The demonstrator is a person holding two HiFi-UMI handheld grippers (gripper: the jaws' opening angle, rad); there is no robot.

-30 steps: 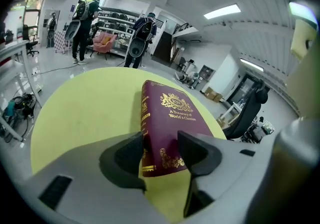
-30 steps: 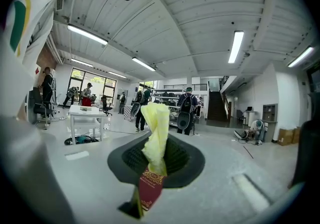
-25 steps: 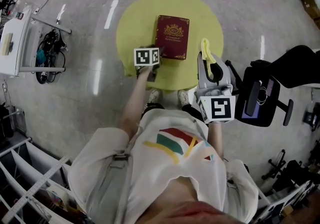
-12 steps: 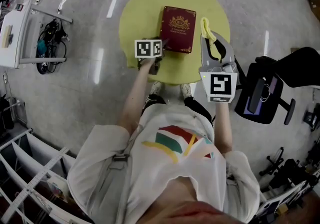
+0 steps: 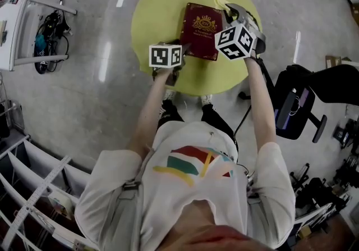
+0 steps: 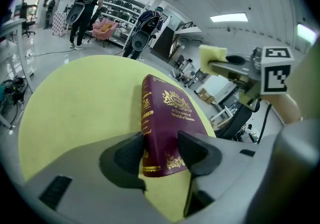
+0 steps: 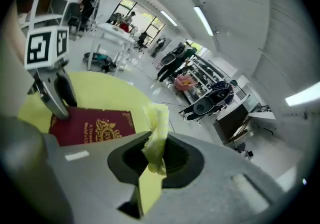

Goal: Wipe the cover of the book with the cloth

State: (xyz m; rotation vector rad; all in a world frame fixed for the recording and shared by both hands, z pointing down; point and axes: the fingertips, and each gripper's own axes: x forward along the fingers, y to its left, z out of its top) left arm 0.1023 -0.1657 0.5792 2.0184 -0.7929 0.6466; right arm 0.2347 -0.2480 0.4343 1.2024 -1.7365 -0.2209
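Observation:
A maroon book (image 5: 200, 22) with gold print lies flat on the round yellow table (image 5: 154, 14). My left gripper (image 5: 182, 49) is shut on the book's near left corner; in the left gripper view the book (image 6: 165, 115) sits between its two pads. A yellow cloth (image 5: 219, 1) is pinched in my right gripper (image 5: 229, 10), which hovers at the book's far right corner. The right gripper view has the cloth (image 7: 155, 135) sticking up between the jaws, with the book (image 7: 93, 125) lower left and the left gripper (image 7: 52, 86) beyond it.
A black office chair (image 5: 296, 101) stands right of the table. A white rack (image 5: 14, 22) with a bundle of cables (image 5: 47, 35) is at the far left. Metal shelving (image 5: 33, 188) runs along the lower left. People stand far off (image 6: 85, 5).
My right gripper has carried the cloth forward from the table's near edge to the book's far right corner. The left gripper has stayed on the book.

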